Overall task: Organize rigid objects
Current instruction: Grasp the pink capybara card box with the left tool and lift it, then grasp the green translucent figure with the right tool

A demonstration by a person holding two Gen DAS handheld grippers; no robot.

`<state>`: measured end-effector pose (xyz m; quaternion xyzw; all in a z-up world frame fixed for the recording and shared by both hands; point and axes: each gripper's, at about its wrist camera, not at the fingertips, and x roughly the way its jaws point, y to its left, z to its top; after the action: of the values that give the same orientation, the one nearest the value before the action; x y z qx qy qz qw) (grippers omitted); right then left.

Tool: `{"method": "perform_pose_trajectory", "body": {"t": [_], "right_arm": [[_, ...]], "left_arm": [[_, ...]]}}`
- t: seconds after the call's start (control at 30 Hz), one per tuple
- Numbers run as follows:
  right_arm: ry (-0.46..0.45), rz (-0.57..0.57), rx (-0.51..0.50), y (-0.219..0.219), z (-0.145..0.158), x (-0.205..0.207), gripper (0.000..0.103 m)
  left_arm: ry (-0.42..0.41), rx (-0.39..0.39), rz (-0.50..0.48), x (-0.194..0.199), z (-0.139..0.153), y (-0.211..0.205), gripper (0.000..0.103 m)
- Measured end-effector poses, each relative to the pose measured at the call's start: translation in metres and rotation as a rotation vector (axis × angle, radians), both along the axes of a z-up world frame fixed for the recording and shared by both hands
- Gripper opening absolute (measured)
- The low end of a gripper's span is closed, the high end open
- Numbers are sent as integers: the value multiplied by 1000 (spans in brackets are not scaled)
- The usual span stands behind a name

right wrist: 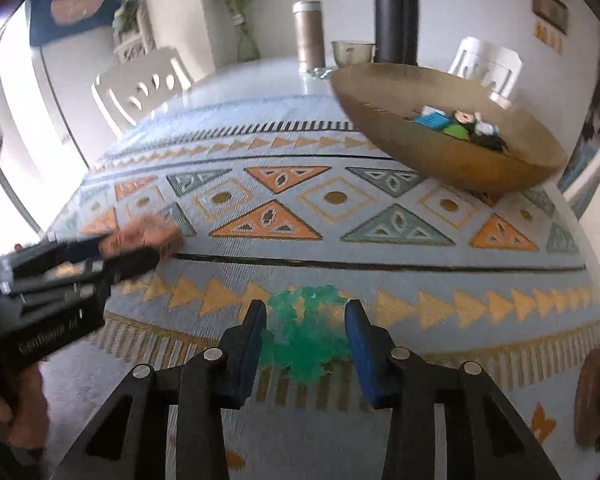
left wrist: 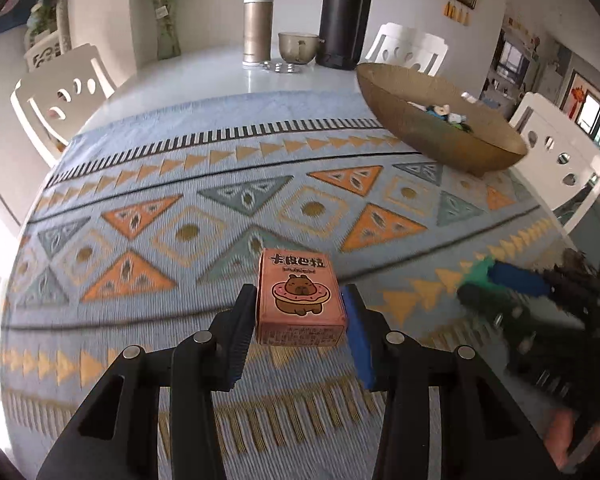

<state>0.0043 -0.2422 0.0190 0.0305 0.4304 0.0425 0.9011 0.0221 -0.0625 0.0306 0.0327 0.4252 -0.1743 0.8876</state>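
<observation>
The left gripper (left wrist: 300,312) clamps a pink box (left wrist: 301,300) above the cloth (left wrist: 180,160), not yet delivered. The right gripper (right wrist: 305,332) grasps a green lump (right wrist: 304,332), seemingly just above the cloth. Farther right, the bowl (right wrist: 380,128) already holds several items; judging by that, the sorting is well underway.

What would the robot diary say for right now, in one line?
left gripper: shut on pink box | right gripper: around green bumpy thing, grip unclear | gold bowl: holds small items
</observation>
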Motion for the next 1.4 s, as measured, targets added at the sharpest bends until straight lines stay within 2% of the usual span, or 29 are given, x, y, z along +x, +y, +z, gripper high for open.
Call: {"method": "perform_pose_trajectory", "body": {"t": [0.1, 0.33, 0.37, 0.4, 0.43, 0.47, 0.6, 0.67, 0.73, 0.8, 0.83, 0.87, 1.0, 1.07, 1.13, 1.3, 1.4], "right_arm": [[-40, -1, 8, -16, 10, -12, 40], [-12, 17, 3, -27, -2, -21, 40], [-27, 21, 0, -27, 0, -21, 41], [-32, 27, 1, -26, 0, -21, 41], [-24, 28, 3, -26, -2, -20, 49], [-1, 22, 5, -28, -5, -19, 62], [-22, 11, 45, -36, -2, -24, 68], [-20, 4, 49, -37, -3, -25, 75], [-9, 3, 36, -36, -4, -23, 75], [5, 3, 9, -31, -7, -21, 75], [15, 4, -10, -28, -9, -19, 75], [24, 9, -25, -26, -10, -18, 75], [39, 13, -90, -17, -14, -16, 63], [26, 36, -93, -13, -14, -18, 45], [15, 54, -114, -8, -13, -20, 41], [-50, 60, -146, -3, -6, -29, 40], [-106, 45, -125, -7, 3, -38, 40]], "left_arm": [[-10, 1, -24, -14, -1, -2, 40], [37, -23, -45, -17, -13, 0, 41], [41, -22, -47, -17, -13, 0, 43], [49, -19, -51, -18, -14, -1, 53], [59, -10, -53, -18, -16, -2, 64], [59, -4, -53, -18, -17, -4, 68], [46, 43, -39, -16, -19, -11, 68], [38, 63, -24, -14, -19, -15, 67], [30, 71, -19, -13, -20, -17, 64], [9, 86, -17, -15, -20, -19, 52], [2, 86, -21, -16, -19, -19, 42], [-2, 81, -28, -17, -19, -19, 38], [-14, 89, -43, -19, -18, -20, 37], [-23, 98, -46, -21, -17, -22, 37], [-32, 101, -48, -22, -16, -23, 37], [-76, 94, -49, -29, -10, -23, 37], [-72, 39, -54, -27, 0, -22, 37]]}}
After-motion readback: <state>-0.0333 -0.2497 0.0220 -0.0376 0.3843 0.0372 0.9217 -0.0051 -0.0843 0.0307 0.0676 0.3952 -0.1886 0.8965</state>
